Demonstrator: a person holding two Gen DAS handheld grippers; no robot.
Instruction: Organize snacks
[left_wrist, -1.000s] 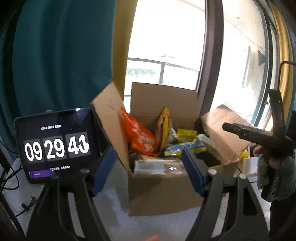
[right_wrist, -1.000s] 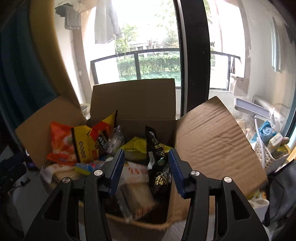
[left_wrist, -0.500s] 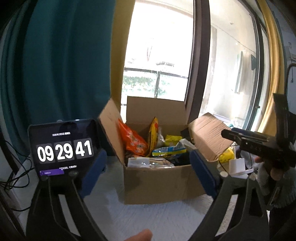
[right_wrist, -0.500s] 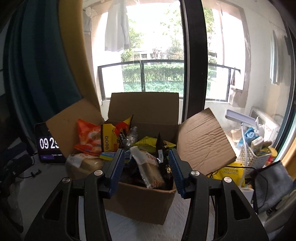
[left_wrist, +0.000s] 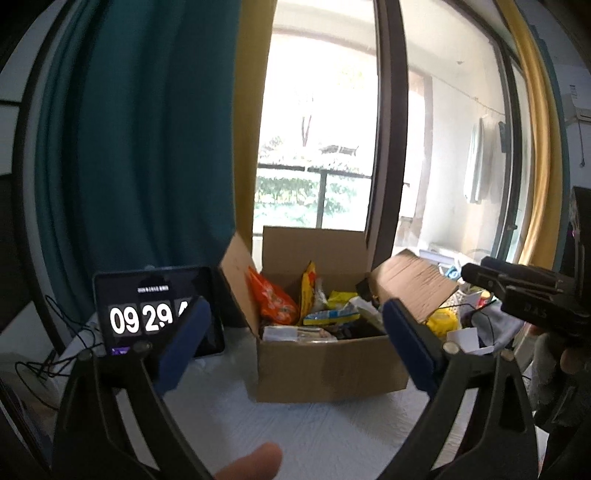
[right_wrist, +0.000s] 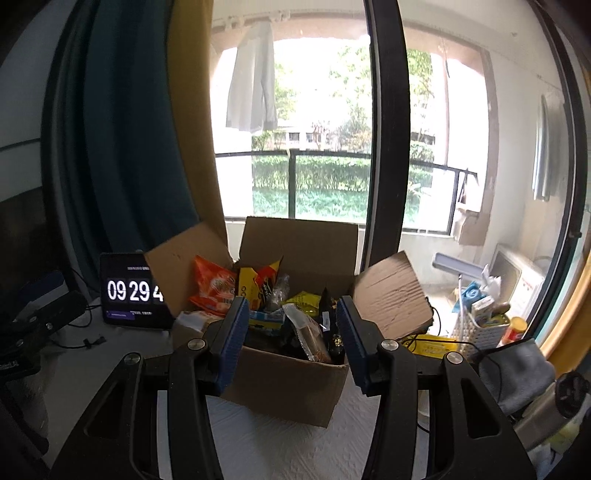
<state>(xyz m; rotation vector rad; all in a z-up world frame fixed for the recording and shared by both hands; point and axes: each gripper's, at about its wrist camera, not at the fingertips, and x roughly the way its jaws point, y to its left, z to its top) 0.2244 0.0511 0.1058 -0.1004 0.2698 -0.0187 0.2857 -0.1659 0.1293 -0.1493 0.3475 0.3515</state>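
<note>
An open cardboard box stands on the white table, full of snack packets: an orange bag, a yellow bag, a blue-and-yellow pack. It also shows in the right wrist view, with the orange bag and a brown wrapped bar. My left gripper is open and empty, held back from the box. My right gripper is open and empty, in front of the box; its body shows in the left wrist view.
A tablet showing a clock stands left of the box, with cables beside it. A white basket of items, a yellow pack and a grey cloth lie right of the box. A window and curtains are behind.
Both grippers have pulled back and up from the box, which now looks smaller and farther. Both stay open and empty.
</note>
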